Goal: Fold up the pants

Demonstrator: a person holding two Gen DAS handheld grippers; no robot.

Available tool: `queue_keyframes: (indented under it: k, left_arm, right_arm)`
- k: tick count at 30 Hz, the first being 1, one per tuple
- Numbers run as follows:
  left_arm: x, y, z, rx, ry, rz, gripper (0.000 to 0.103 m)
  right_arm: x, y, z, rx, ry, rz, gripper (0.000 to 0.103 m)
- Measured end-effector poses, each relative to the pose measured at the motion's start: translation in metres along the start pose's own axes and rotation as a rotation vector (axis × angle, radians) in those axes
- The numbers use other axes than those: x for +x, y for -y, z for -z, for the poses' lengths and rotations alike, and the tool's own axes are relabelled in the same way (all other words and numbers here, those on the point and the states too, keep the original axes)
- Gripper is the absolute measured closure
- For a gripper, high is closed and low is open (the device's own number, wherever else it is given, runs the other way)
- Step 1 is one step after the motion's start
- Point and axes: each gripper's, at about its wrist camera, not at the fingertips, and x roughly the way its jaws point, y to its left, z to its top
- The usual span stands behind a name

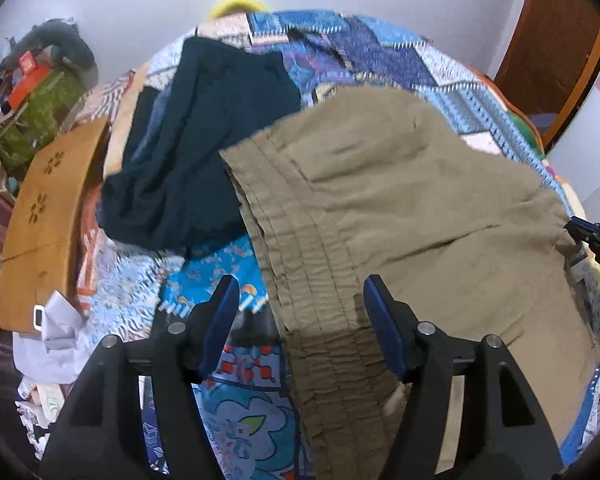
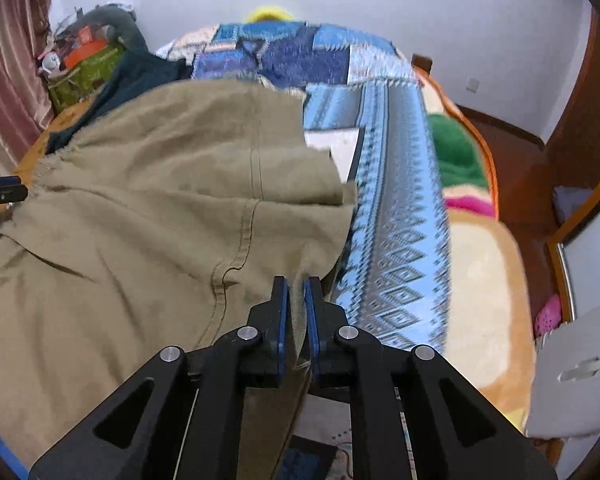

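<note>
Khaki pants lie spread on a patterned blue bedspread, their elastic waistband running between my left gripper's fingers. My left gripper is open, its jaws wide on either side of the waistband. In the right wrist view the khaki pants fill the left half. My right gripper is shut on a pinched edge of the pants. The right gripper also shows at the right edge of the left wrist view, at the pants' far edge.
Dark navy pants lie on the bed beyond the khaki pair. A wooden headboard is at the left, with a cluttered green box behind it. A fleece blanket and wooden door are at the right.
</note>
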Motion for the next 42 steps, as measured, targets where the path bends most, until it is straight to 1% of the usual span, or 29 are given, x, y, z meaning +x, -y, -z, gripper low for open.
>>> queue_keyframes:
  k: [5,7,8,10,14,15,16,20,23,28,29,30,32,33,34,35,36,37,38,39,40,41,42]
  left_arm:
    - [-0.013,-0.010,-0.016,-0.031,0.043,0.000,0.034]
    - [-0.012,-0.013,-0.023,-0.037,0.048,-0.013,0.032]
    - [-0.010,-0.015,-0.027,-0.039,0.046,-0.017,0.032]
    - [-0.004,-0.016,-0.032,-0.042,0.036,-0.017,0.032]
    - [0.013,-0.019,-0.038,-0.066,0.001,0.007,0.026]
    - [0.019,-0.019,-0.039,-0.072,-0.012,0.018,0.026]
    - [0.025,-0.018,-0.039,-0.074,-0.025,0.023,0.026]
    - [0.047,-0.013,-0.040,-0.061,-0.079,0.023,0.026]
    - [0.062,-0.012,-0.038,-0.063,-0.118,0.038,0.026]
    - [0.071,-0.009,-0.035,-0.060,-0.135,0.061,0.025]
    - [0.072,-0.008,-0.035,-0.056,-0.135,0.060,0.025]
    - [0.072,-0.007,-0.035,-0.049,-0.135,0.060,0.025]
    - [0.072,-0.004,-0.035,-0.033,-0.128,0.052,0.026]
    - [0.072,-0.004,-0.035,-0.029,-0.123,0.048,0.027]
    - [0.071,-0.003,-0.036,-0.019,-0.115,0.039,0.031]
    - [0.070,-0.001,-0.036,-0.009,-0.106,0.024,0.034]
    - [0.068,0.000,-0.036,0.001,-0.093,0.004,0.042]
    - [0.067,0.000,-0.037,0.012,-0.082,-0.013,0.048]
    - [0.066,0.001,-0.037,0.020,-0.072,-0.024,0.049]
    - [0.064,0.002,-0.037,0.029,-0.063,-0.036,0.052]
    - [0.063,0.003,-0.038,0.039,-0.054,-0.065,0.060]
    - [0.062,0.003,-0.039,0.050,-0.042,-0.118,0.068]
    - [0.060,0.003,-0.039,0.057,-0.030,-0.173,0.084]
  right_arm:
    - [-0.012,0.007,-0.016,0.029,0.050,-0.011,0.091]
    - [-0.013,0.011,-0.023,0.053,0.068,-0.023,0.088]
    - [-0.012,0.012,-0.026,0.064,0.075,-0.026,0.086]
    - [-0.010,0.016,-0.032,0.074,0.091,-0.027,0.079]
    - [0.004,0.020,-0.042,0.068,0.086,-0.020,0.074]
    - [0.007,0.021,-0.044,0.068,0.082,-0.021,0.069]
    - [0.011,0.021,-0.046,0.068,0.079,-0.023,0.066]
    - [0.033,0.025,-0.053,0.063,0.048,-0.043,0.066]
    - [0.051,0.027,-0.057,0.075,0.012,-0.062,0.066]
    - [0.074,0.027,-0.058,0.079,-0.048,-0.131,0.066]
    - [0.076,0.025,-0.057,0.075,-0.054,-0.133,0.066]
    - [0.078,0.024,-0.057,0.069,-0.057,-0.130,0.067]
    - [0.079,0.022,-0.056,0.053,-0.051,-0.109,0.079]
    - [0.079,0.021,-0.055,0.042,-0.052,-0.090,0.089]
    - [0.079,0.022,-0.055,0.038,-0.050,-0.085,0.094]
    - [0.078,0.023,-0.054,0.035,-0.048,-0.088,0.094]
    - [0.077,0.023,-0.053,0.022,-0.047,-0.081,0.096]
    - [0.076,0.022,-0.052,0.003,-0.045,-0.066,0.096]
    - [0.076,0.020,-0.052,-0.012,-0.044,-0.055,0.097]
    - [0.075,0.017,-0.051,-0.033,-0.037,-0.037,0.097]
    - [0.074,0.016,-0.050,-0.045,-0.033,-0.026,0.097]
    - [0.073,0.014,-0.050,-0.056,-0.028,-0.012,0.098]
    - [0.073,0.014,-0.050,-0.060,-0.025,-0.002,0.098]
